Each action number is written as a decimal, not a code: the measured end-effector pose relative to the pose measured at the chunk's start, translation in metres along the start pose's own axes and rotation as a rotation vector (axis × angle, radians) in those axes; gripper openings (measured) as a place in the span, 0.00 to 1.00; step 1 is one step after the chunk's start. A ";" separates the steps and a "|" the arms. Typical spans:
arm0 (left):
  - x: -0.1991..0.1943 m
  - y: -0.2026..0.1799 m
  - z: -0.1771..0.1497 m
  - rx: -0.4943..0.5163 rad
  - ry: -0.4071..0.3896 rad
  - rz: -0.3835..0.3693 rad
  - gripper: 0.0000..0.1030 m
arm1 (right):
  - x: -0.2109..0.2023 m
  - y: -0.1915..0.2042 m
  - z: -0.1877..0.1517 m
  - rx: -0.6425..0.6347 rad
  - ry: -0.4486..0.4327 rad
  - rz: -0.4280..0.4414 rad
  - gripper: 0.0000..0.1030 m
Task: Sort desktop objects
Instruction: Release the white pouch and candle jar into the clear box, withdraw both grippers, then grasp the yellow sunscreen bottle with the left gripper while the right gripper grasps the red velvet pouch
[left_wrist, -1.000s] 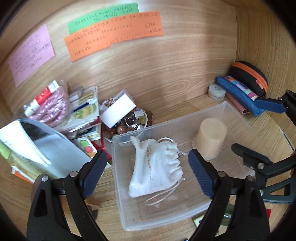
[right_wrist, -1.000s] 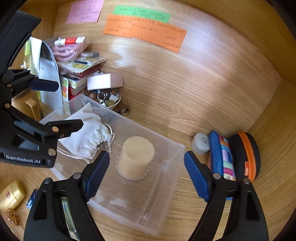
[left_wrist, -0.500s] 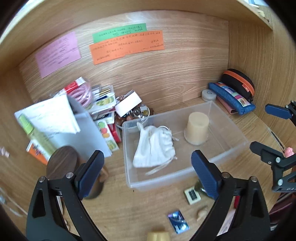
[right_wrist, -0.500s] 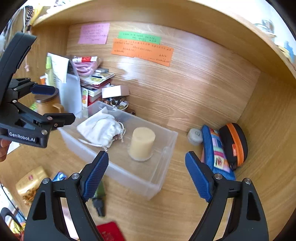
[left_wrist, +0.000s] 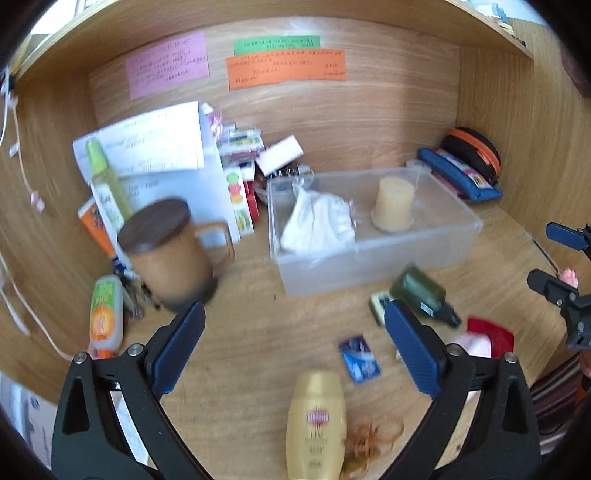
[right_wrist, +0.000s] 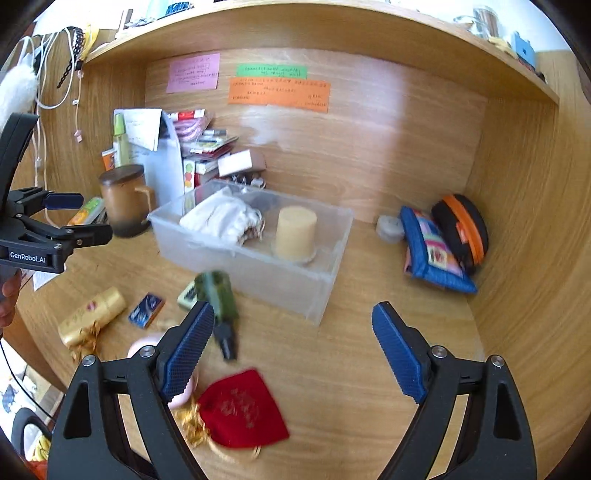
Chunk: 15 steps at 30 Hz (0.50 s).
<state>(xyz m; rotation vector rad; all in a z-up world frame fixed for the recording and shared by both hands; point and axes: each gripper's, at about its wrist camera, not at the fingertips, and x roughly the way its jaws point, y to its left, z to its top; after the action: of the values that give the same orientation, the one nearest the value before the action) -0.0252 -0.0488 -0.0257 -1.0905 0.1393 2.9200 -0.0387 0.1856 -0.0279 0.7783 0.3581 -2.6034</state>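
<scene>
A clear plastic bin (left_wrist: 369, 266) stands on the wooden desk with a white drawstring pouch (left_wrist: 317, 221) and a cream candle (left_wrist: 393, 203) inside. In front of it lie a dark green bottle (left_wrist: 419, 291), a blue packet (left_wrist: 360, 358), a gold bottle (left_wrist: 316, 421) and a red pouch (right_wrist: 240, 410). My left gripper (left_wrist: 291, 314) hovers over the bare desk before the bin; its jaws are opening with nothing between them. My right gripper (right_wrist: 292, 310) is open and empty, above the desk near the bin's right corner.
A lidded brown mug (left_wrist: 166, 254), a green spray bottle (left_wrist: 105, 184), papers and stacked boxes crowd the back left. A blue pencil case (right_wrist: 432, 251) and an orange-trimmed black case (right_wrist: 461, 225) lean in the right corner. Wooden walls enclose the desk on three sides.
Both grippers have pulled back from the bin, which now looks smaller and farther. The mug and the loose items in front of the bin have come into view.
</scene>
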 end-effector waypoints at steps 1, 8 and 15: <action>0.000 0.001 -0.006 -0.003 0.007 -0.002 0.96 | -0.001 0.001 -0.006 0.003 0.007 0.003 0.83; 0.012 0.007 -0.047 -0.021 0.094 0.008 0.96 | -0.002 0.006 -0.037 0.025 0.052 0.041 0.83; 0.029 0.013 -0.068 -0.042 0.164 -0.020 0.96 | 0.010 0.011 -0.059 0.043 0.128 0.111 0.83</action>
<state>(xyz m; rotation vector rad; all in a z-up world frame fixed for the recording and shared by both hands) -0.0033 -0.0679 -0.0950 -1.3292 0.0703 2.8257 -0.0137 0.1937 -0.0833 0.9543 0.2874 -2.4719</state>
